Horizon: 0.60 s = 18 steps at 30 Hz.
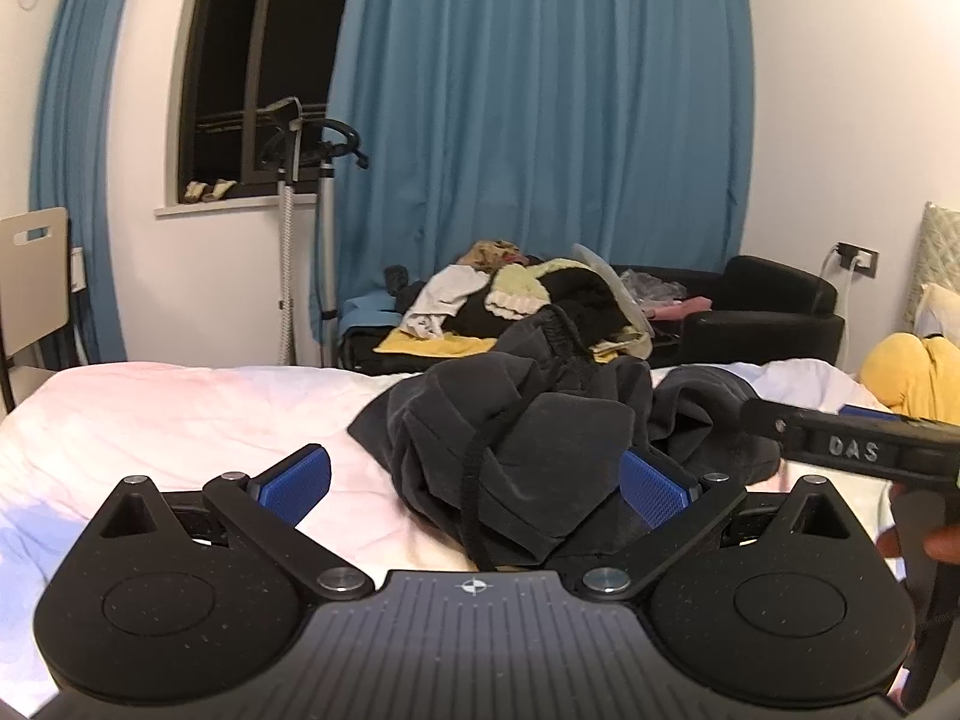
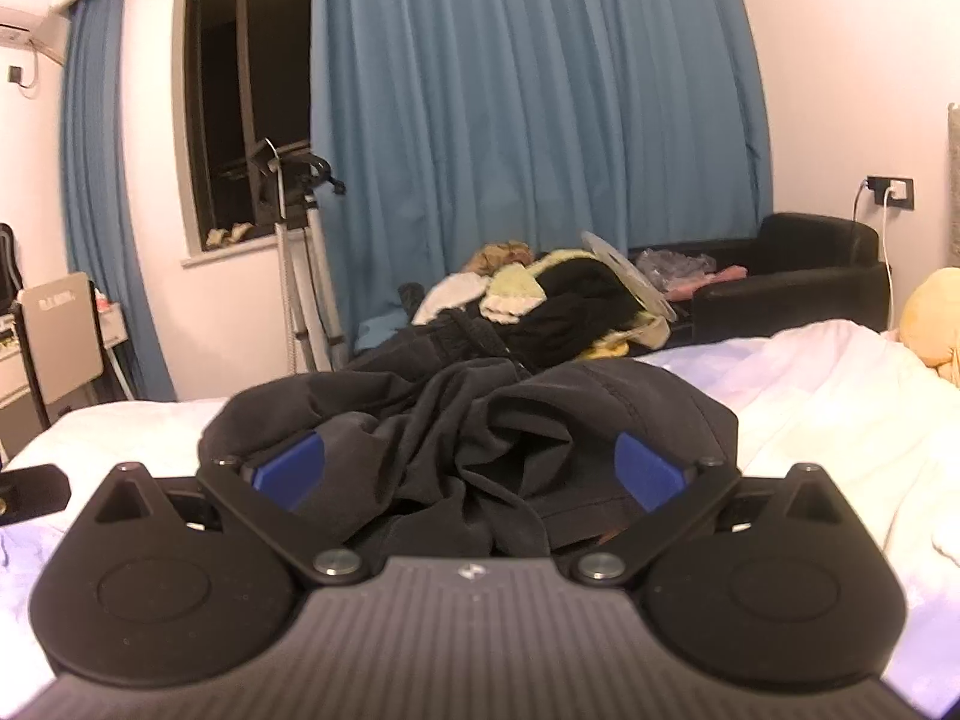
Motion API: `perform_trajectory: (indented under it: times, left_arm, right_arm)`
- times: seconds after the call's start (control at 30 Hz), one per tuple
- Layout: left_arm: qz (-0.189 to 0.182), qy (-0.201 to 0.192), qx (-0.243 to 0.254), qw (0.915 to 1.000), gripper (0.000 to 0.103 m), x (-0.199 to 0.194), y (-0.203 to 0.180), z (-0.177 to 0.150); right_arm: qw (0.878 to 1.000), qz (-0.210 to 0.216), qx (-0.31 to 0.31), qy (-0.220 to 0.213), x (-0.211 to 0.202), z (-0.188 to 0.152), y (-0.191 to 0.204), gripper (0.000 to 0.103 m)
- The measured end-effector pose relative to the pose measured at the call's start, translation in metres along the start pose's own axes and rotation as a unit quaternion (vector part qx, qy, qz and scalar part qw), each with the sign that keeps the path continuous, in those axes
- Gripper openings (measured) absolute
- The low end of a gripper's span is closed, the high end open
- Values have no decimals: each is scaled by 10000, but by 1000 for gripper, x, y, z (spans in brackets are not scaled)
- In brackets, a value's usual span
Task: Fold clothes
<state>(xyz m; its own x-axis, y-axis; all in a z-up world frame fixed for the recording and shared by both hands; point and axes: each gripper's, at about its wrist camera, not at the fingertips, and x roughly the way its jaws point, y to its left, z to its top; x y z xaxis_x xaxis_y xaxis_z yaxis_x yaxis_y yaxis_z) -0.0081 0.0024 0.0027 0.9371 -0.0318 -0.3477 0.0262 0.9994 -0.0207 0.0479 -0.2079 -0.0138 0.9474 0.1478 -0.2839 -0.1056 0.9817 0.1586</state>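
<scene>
Nearest, the left hand-held gripper (image 1: 474, 483) has its blue pads spread wide apart, with a fold of the dark garment (image 1: 528, 444) and its drawstring (image 1: 474, 492) lying between them, unclamped. The right hand-held gripper (image 2: 468, 471) is likewise spread apart, its pads sunk into the same garment (image 2: 468, 426), which bunches up between them without being pinched.

The garment sits crumpled in a heap on the bed (image 1: 180, 414), near the front edge, so folding looks barely begun.

Risks, as I judge them: closing on this thick wad would grab several layers at once, so lifting would drag the whole lump instead of spreading it. The loose drawstring could snag on a finger or get pinched alone and slip. The two grippers are close together, so they may collide.

Farther off, a pile of clothes (image 1: 516, 300) lies on a black sofa (image 1: 774, 306), before blue curtains (image 1: 540, 120).
</scene>
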Motion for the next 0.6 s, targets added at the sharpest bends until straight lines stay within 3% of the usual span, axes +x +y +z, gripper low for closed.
perform_trajectory:
  times: [0.17, 0.37, 0.6]
  left_arm:
    - [-49, 173, 235, 9996, 103, 30, -4, 14]
    - [-254, 810, 268, 9960, 101, 114, -9, 46]
    - [-336, 1078, 745, 9908, 101, 221, -30, 85]
  right_arm:
    - [9996, -259, 122, 41, 18, 11, 0, 103]
    - [9982, -478, 300, -218, 51, 35, -20, 103]
    - [9980, -445, 433, -74, 87, 8, -47, 103]
